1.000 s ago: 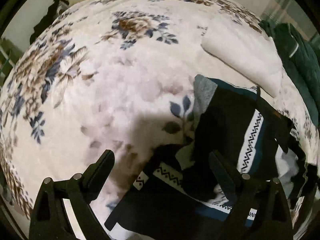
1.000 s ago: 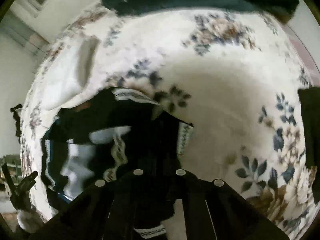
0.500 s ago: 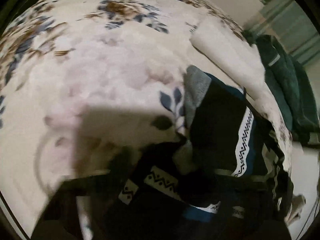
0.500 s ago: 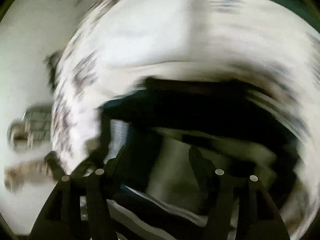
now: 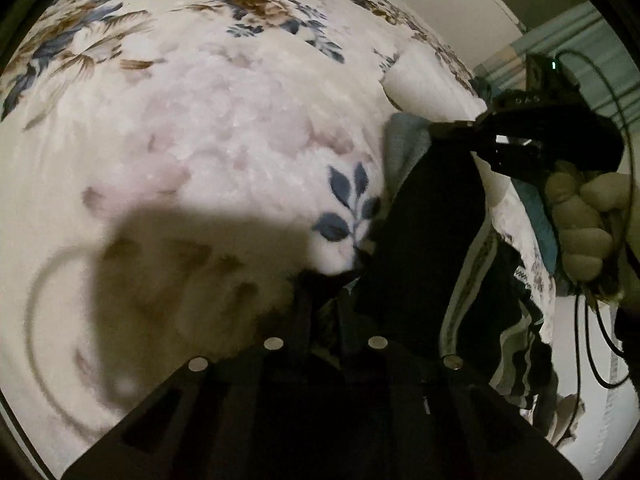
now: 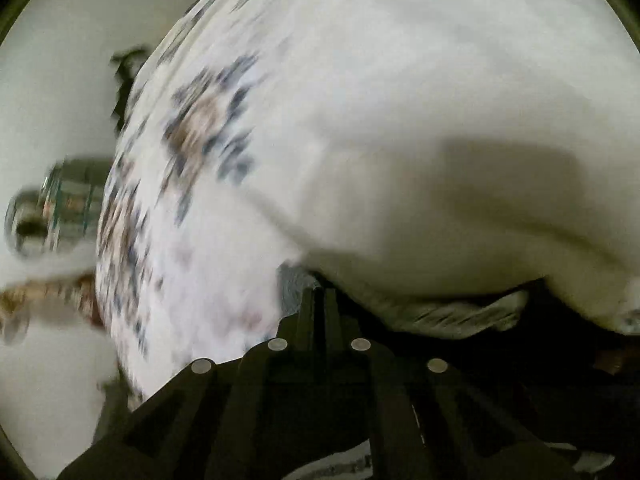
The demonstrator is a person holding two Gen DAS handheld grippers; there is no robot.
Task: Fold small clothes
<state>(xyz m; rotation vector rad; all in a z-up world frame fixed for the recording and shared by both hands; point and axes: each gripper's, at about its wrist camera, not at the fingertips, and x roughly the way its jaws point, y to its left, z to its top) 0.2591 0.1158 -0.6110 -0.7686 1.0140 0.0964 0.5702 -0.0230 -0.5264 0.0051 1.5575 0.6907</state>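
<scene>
A dark garment [image 5: 432, 220] with a grey band [image 5: 404, 140] and a zigzag-patterned stripe lies crumpled on a floral blanket [image 5: 200, 120]. My left gripper [image 5: 324, 300] is at its near edge, jaws closing, with dark fabric pinched between the fingers. My right gripper [image 5: 440, 125], held by a hand [image 5: 580, 220], nips the grey band at the far end. In the blurred right wrist view that gripper [image 6: 316, 294] is shut at the grey band [image 6: 290, 280], and the dark garment [image 6: 520, 360] trails off to the right.
A white folded cloth [image 5: 424, 84] lies on the blanket just beyond the garment and fills much of the right wrist view [image 6: 440, 160]. A black cable [image 5: 592, 340] hangs from the hand. Bare blanket spreads to the left. Blurred furniture stands off the bed's left side.
My left gripper went from wide open to nearly shut on the garment's near edge and sank a little. My right gripper swung across, opened, then shut at the grey band.
</scene>
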